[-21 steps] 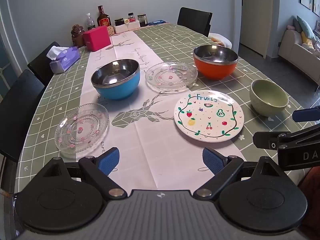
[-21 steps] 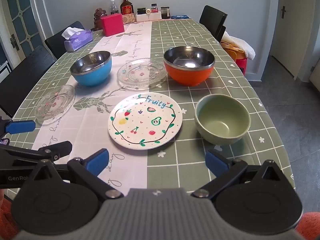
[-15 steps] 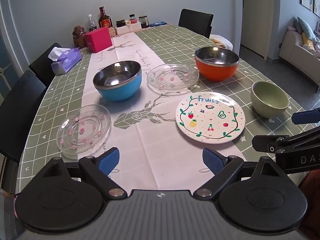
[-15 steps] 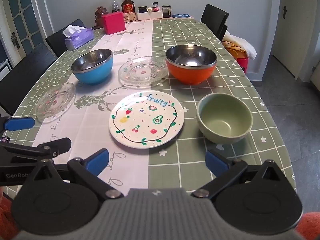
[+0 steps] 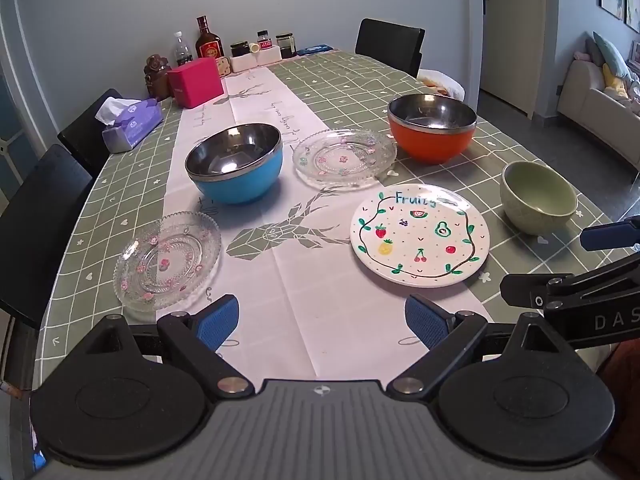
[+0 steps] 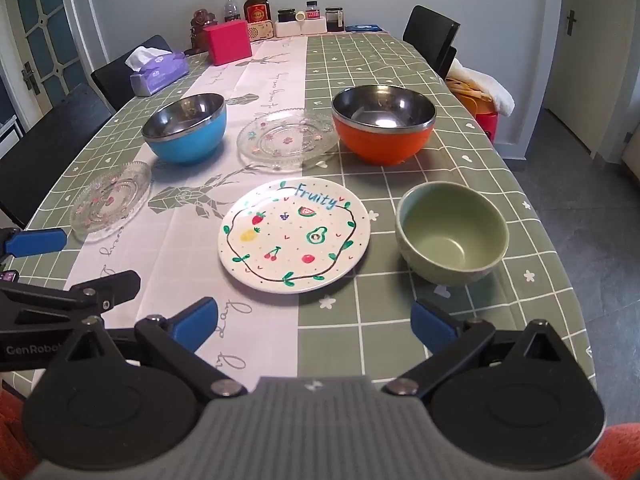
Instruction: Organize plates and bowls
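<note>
A: What does the left wrist camera show?

B: The left gripper [image 5: 322, 320] hangs over the near end of the table [image 5: 360, 80], its blue pads wide apart with nothing between them. On the cloth, a glass plate [image 5: 168, 258] lies near left, a blue bowl [image 5: 236, 162] behind it, a second glass plate [image 5: 345, 158] in the middle and an orange bowl [image 5: 433, 130] to the right of that. The fruit plate [image 5: 420, 234] lies nearer, with the green bowl [image 5: 538, 196] just beside it on the right.

A: And the right wrist camera?

B: The right gripper [image 6: 314, 322] is also spread wide and empty, over the table edge in front of the fruit plate [image 6: 294, 234] and green bowl [image 6: 452, 234]. The orange bowl [image 6: 384, 122], middle glass plate [image 6: 288, 138] and blue bowl [image 6: 185, 128] stand in a row behind. The other glass plate [image 6: 110, 200] sits far left, near the left gripper's fingers [image 6: 36, 241]. All dishes stand apart, upright and empty.
</note>
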Demonstrator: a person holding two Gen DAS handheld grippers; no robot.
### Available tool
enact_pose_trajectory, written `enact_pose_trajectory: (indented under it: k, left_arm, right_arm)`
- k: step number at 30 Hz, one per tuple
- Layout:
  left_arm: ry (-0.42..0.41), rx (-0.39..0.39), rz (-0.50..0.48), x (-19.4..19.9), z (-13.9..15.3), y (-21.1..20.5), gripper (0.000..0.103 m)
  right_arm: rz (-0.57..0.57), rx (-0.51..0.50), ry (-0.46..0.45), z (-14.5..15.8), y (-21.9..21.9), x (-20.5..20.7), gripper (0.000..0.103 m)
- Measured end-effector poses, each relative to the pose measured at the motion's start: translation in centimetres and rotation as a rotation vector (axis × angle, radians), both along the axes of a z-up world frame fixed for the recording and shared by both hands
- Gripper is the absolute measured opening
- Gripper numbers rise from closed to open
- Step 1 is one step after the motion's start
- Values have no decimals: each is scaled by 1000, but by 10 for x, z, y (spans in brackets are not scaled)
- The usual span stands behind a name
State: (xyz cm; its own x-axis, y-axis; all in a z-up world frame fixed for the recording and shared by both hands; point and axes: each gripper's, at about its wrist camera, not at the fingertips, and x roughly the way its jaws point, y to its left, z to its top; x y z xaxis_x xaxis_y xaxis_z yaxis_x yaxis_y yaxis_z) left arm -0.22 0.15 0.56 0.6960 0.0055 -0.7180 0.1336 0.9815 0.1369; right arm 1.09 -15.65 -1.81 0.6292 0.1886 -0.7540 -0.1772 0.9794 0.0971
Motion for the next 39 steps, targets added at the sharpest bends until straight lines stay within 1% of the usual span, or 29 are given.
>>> enact_pose_trajectory:
  k: [39]
  left_arm:
    - [-2, 2, -1, 0, -2, 0, 103]
  right_arm:
    - [-1, 1, 2, -2, -2, 1, 100]
